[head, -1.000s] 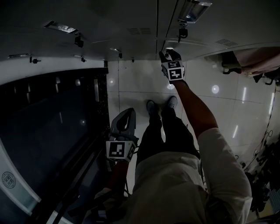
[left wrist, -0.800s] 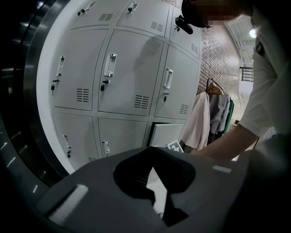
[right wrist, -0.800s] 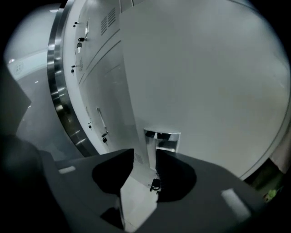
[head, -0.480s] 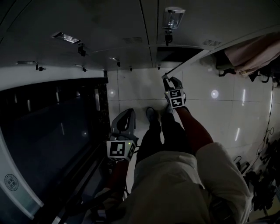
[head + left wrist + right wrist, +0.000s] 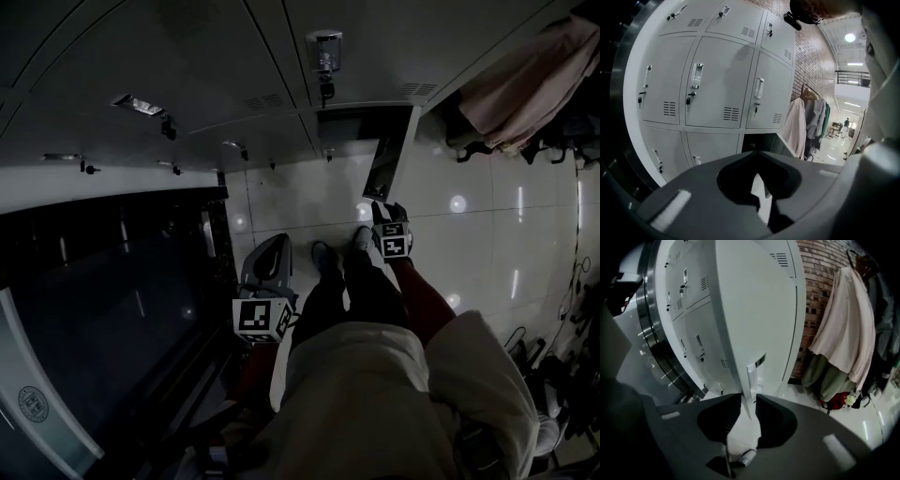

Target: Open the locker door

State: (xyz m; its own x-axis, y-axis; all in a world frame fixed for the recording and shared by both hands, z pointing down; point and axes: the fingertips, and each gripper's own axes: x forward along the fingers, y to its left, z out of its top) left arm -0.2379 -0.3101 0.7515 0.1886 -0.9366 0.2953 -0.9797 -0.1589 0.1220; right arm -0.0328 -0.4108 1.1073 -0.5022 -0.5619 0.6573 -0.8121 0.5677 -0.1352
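The white locker door (image 5: 754, 310) stands swung out, edge-on between my right gripper's jaws. Those jaws are closing and pinch the door's thin edge just below its recessed handle (image 5: 755, 366). In the head view the right gripper (image 5: 382, 207) sits at the free corner of the door (image 5: 389, 159), with the dark open compartment (image 5: 352, 131) behind it. My left gripper (image 5: 274, 242) hangs low beside the person's left leg, away from the lockers. Its jaws meet at the tips with nothing between them (image 5: 757, 153), and the open compartment (image 5: 757, 143) shows beyond them.
A bank of shut lockers (image 5: 722, 84) fills the wall. Coats hang on a rack (image 5: 843, 329) by the brick wall to the right of the door. A dark curved glass structure (image 5: 103, 281) stands at the left. The person's legs and shoes (image 5: 337, 272) are below, on the tiled floor.
The locker door has swung from shut to wide open. My right gripper came back toward the person with the door's edge in it. The left gripper has stayed where it was.
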